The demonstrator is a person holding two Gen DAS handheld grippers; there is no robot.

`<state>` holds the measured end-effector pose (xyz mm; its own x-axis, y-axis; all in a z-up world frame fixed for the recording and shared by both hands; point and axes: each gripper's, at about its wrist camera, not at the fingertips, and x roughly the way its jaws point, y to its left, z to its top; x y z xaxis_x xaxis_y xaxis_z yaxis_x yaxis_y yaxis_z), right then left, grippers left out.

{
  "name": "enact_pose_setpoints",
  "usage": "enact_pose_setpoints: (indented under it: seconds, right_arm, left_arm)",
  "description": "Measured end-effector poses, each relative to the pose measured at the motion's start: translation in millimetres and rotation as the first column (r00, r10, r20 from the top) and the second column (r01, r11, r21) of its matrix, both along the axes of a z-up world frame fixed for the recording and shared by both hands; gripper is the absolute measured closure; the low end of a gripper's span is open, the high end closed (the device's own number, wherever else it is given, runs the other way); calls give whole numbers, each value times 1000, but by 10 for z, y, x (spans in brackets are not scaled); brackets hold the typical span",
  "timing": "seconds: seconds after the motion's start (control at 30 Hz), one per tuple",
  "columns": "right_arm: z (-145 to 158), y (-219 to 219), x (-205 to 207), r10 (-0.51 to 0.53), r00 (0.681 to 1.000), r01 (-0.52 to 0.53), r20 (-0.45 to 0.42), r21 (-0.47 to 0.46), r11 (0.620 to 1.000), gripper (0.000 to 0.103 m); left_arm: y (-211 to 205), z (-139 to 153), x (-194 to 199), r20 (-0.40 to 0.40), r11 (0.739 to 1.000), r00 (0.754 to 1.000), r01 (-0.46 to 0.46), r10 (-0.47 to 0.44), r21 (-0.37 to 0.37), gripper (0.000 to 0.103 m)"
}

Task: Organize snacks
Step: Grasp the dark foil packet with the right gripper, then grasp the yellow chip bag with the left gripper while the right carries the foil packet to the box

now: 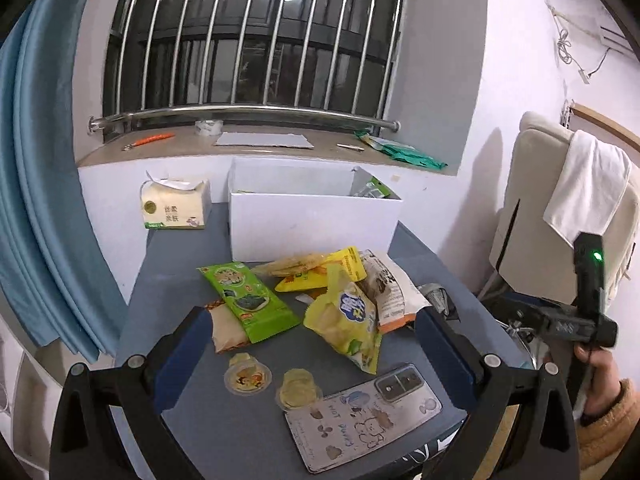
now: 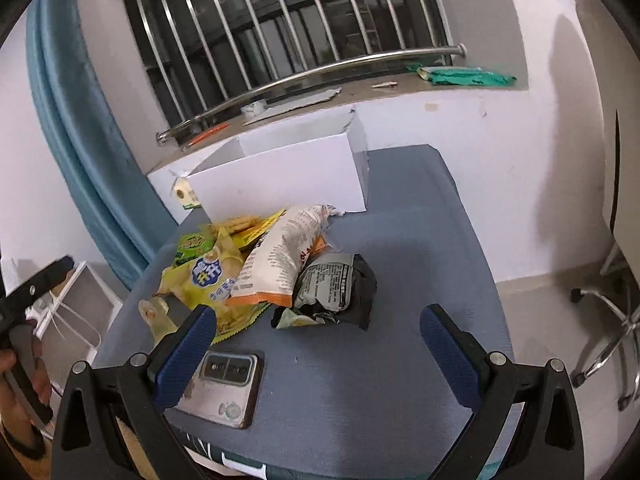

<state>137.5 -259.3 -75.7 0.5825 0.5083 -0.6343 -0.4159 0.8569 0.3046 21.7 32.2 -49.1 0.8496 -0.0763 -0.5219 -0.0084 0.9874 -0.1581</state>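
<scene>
A pile of snack packs lies on the grey-blue table [image 1: 248, 432]: a green seaweed pack [image 1: 246, 298], a yellow chip bag [image 1: 346, 320], a white-and-orange bag [image 2: 282, 260], a dark crumpled pack [image 2: 336, 290] and two jelly cups [image 1: 248, 376]. A white open box [image 1: 314, 220] stands behind them. My left gripper [image 1: 312, 344] is open and empty, hovering over the near side of the pile. My right gripper [image 2: 318, 338] is open and empty, just in front of the dark pack.
A phone [image 1: 360, 416] lies face down at the table's near edge; it also shows in the right wrist view [image 2: 222, 388]. A tissue pack [image 1: 176, 208] stands left of the box. A window sill runs behind. A chair [image 2: 612, 344] stands at the right.
</scene>
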Motion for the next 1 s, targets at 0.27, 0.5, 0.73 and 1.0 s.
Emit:
enact_pose_setpoints:
  seconds: [0.27, 0.5, 0.73, 1.0]
  right_arm:
    - [-358, 50, 526, -28, 984, 50, -174, 124, 991, 0]
    - [-636, 208, 911, -28, 964, 68, -265, 142, 988, 0]
    - [-791, 301, 940, 7, 954, 37, -300, 142, 989, 50]
    - [-311, 172, 615, -59, 995, 55, -85, -51, 997, 54]
  left_arm:
    - [-38, -88, 29, -28, 1000, 1000, -7, 7, 5, 0]
    - [-65, -197, 78, -66, 1000, 998, 0, 1, 18, 0]
    - [-114, -281, 131, -98, 1000, 995, 16, -13, 23, 0]
    - [-164, -455, 354, -150, 996, 985, 75, -82, -51, 0]
